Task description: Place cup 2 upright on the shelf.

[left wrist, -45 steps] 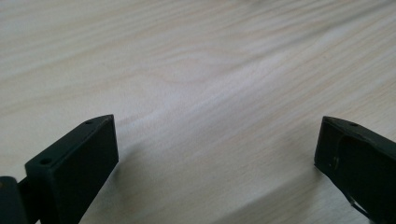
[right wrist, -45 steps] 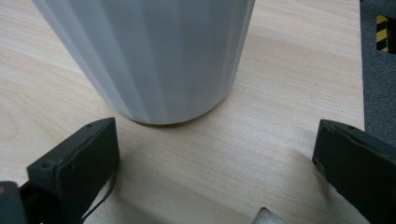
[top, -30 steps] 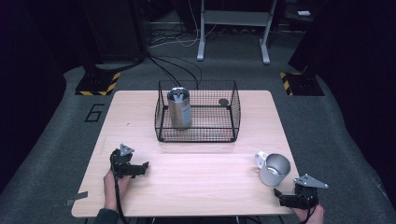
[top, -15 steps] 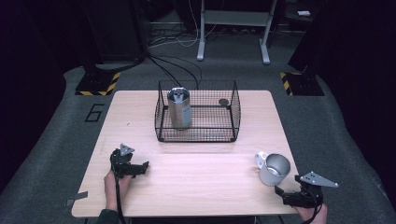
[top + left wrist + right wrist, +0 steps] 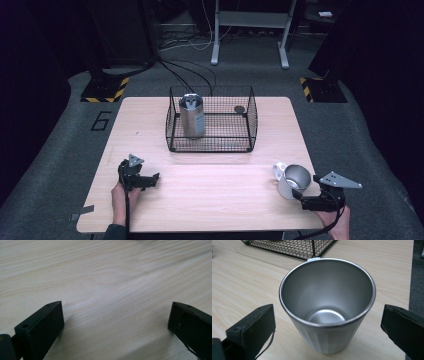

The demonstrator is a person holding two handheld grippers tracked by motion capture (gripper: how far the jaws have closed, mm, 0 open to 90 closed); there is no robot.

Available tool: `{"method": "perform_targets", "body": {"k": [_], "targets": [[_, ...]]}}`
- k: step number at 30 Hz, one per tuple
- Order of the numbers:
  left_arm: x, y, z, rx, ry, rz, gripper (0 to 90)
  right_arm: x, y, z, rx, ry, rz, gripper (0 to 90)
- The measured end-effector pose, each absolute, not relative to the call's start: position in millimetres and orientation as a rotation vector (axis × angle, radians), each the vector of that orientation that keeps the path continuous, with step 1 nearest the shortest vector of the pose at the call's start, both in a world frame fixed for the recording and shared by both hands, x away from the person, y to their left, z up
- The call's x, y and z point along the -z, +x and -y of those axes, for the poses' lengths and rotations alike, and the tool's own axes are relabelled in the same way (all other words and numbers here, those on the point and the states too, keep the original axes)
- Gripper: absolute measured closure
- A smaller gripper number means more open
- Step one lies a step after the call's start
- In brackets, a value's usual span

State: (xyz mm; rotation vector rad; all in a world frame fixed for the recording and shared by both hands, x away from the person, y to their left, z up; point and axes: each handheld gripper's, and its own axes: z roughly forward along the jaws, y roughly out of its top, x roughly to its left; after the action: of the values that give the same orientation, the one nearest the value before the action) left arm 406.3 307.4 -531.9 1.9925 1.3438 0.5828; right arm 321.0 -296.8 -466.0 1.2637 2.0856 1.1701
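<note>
A steel cup (image 5: pixel 293 180) stands upright near the table's front right, its handle (image 5: pixel 278 168) pointing left and away. In the right gripper view the empty cup (image 5: pixel 327 302) sits between the two jaws, which flank it without touching. My right gripper (image 5: pixel 301 197) is open just in front of the cup, and the right gripper (image 5: pixel 327 313) has the cup's near wall in its gap. My left gripper (image 5: pixel 151 179) rests at the front left, open. In its own view the left gripper (image 5: pixel 116 313) has bare wood between its jaws.
A black wire basket (image 5: pixel 250 120) stands at the table's middle back, holding an upright metal canister (image 5: pixel 192 116) and a small dark round thing (image 5: pixel 239 109). Its corner (image 5: pixel 312 247) lies just beyond the cup. The table's right edge (image 5: pixel 309 165) is close to the cup.
My right gripper has edged forward toward the steel cup. The left gripper and the cup have stayed put.
</note>
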Motion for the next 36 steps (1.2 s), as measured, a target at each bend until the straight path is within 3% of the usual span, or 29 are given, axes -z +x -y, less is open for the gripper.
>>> {"method": "perform_targets", "body": {"k": [23, 36], "targets": [[531.8, 406.4, -307.5, -0.577, 1.993, -1.347, 0.3, 464.7, 347.6, 276.8, -1.089, 1.214, -2.175, 0.0], [532.0, 406.3, -307.3, -0.58, 1.989, -1.347, 0.3, 470.1, 348.7, 274.7, -1.084, 1.196, -2.126, 5.4]]}}
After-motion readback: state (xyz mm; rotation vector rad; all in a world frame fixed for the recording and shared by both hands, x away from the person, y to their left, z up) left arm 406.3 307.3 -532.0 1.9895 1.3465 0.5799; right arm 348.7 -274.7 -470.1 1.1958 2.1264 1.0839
